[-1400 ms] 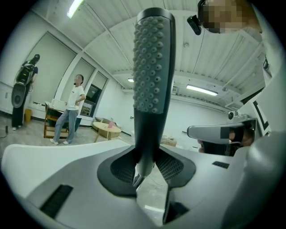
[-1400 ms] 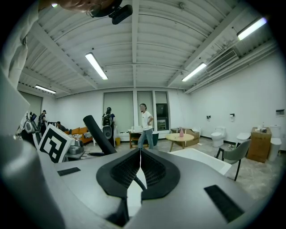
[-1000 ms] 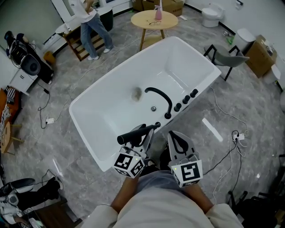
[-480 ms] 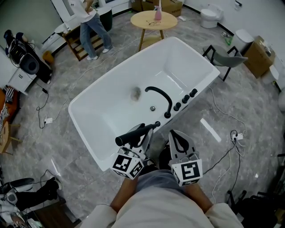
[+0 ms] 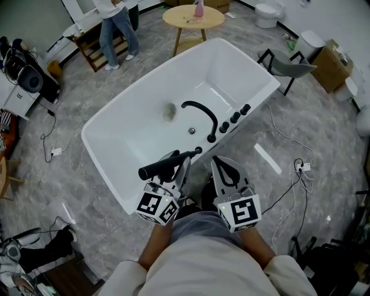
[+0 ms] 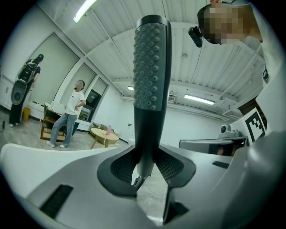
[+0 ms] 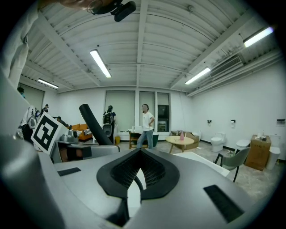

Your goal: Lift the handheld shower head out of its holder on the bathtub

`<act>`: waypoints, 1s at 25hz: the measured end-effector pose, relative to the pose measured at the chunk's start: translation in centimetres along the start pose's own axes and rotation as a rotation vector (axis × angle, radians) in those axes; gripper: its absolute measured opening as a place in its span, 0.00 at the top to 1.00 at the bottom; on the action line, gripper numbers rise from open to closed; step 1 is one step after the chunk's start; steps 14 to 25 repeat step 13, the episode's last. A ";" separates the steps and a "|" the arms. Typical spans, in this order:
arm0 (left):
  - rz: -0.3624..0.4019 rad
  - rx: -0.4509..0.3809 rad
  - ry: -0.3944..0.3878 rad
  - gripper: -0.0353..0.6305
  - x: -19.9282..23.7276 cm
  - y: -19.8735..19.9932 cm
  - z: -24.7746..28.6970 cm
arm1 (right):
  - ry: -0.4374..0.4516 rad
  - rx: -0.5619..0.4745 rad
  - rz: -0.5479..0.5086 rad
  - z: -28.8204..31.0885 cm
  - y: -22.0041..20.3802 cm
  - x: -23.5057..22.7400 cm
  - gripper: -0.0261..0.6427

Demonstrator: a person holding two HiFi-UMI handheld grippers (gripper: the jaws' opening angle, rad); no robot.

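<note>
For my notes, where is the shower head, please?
Head view, lower centre: the shower head is clamped in the left claw, over the near rim of the bathtub.

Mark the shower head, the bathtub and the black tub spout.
shower head (image 5: 167, 162): head view, mid-handle.
bathtub (image 5: 231, 66): head view, far inner wall.
black tub spout (image 5: 207, 113): head view, top of arch.

Grey marble floor (image 5: 87, 191), round wooden table (image 5: 193, 16), white walls (image 7: 223, 112).
</note>
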State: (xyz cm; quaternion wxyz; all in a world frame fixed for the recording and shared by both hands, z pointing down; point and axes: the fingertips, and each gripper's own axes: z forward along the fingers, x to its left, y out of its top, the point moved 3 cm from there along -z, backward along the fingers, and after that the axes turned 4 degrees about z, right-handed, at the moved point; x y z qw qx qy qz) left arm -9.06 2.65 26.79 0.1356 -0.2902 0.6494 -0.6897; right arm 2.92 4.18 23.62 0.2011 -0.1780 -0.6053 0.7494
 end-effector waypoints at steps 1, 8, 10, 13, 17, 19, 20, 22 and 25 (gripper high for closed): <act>-0.001 -0.001 -0.001 0.74 -0.1 0.1 0.0 | 0.019 -0.006 -0.004 0.1 0.5 0.1 0.93; -0.003 0.003 0.018 0.74 -0.2 -0.2 0.4 | 0.183 0.026 -0.035 0.6 0.7 0.4 0.93; 0.013 0.006 0.021 0.74 -0.3 -0.3 0.6 | 0.211 0.039 -0.025 0.5 0.5 0.3 0.93; 0.032 0.006 0.013 0.74 -0.5 -0.5 1.0 | 0.244 0.022 0.001 0.3 0.2 -0.4 0.93; 0.032 0.006 0.013 0.74 -0.5 -0.5 1.0 | 0.244 0.022 0.001 0.3 0.2 -0.4 0.93; 0.032 0.006 0.013 0.74 -0.5 -0.5 1.0 | 0.244 0.022 0.001 0.3 0.2 -0.4 0.93; 0.032 0.006 0.013 0.74 -0.5 -0.5 1.0 | 0.244 0.022 0.001 0.3 0.2 -0.4 0.93; 0.032 0.006 0.013 0.74 -0.5 -0.5 1.0 | 0.244 0.022 0.001 0.3 0.2 -0.4 0.93; 0.032 0.006 0.013 0.74 -0.5 -0.5 1.0 | 0.244 0.022 0.001 0.3 0.2 -0.4 0.93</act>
